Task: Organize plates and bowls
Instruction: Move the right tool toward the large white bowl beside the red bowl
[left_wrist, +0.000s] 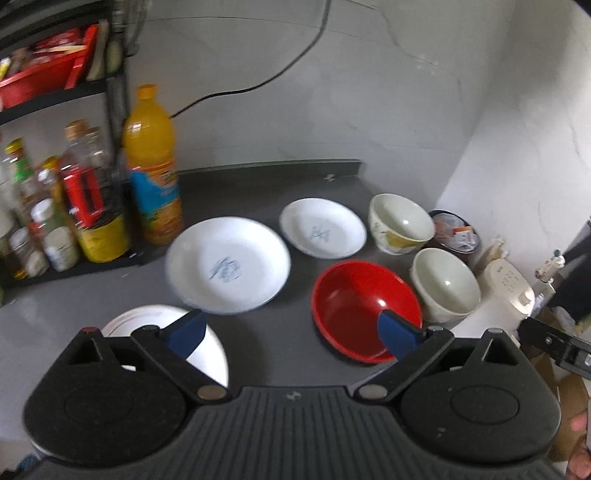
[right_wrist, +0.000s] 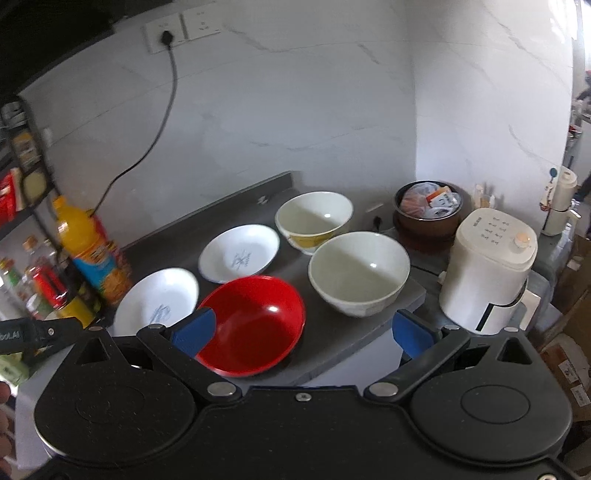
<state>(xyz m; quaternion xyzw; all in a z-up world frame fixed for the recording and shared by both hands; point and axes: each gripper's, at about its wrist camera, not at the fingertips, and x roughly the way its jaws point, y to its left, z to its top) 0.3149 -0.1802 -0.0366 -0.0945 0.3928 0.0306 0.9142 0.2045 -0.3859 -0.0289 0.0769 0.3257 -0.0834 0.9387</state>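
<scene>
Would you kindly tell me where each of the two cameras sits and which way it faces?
Left wrist: on the left tongs, open, facing the counter's left: large white plate, orange bottle; a fingertip shows at right.
Right wrist: on the right tongs, open, facing the right corner: cream bowl, white appliance; fingers show at left.
Shared: red bowl, both patterned plates, both cream bowls.

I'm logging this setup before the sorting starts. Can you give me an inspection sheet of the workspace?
Surface: dark grey counter, dishes spread out singly.
Job's things: three white plates, red bowl, two cream bowls; none stacked.
Clutter: orange juice bottle, condiment bottles, brown pot of packets, white appliance.
Grippers: left gripper and right gripper open, empty.
Cables: black cord from wall socket.
Surroundings: white marble-look walls, black shelf rack.
</scene>
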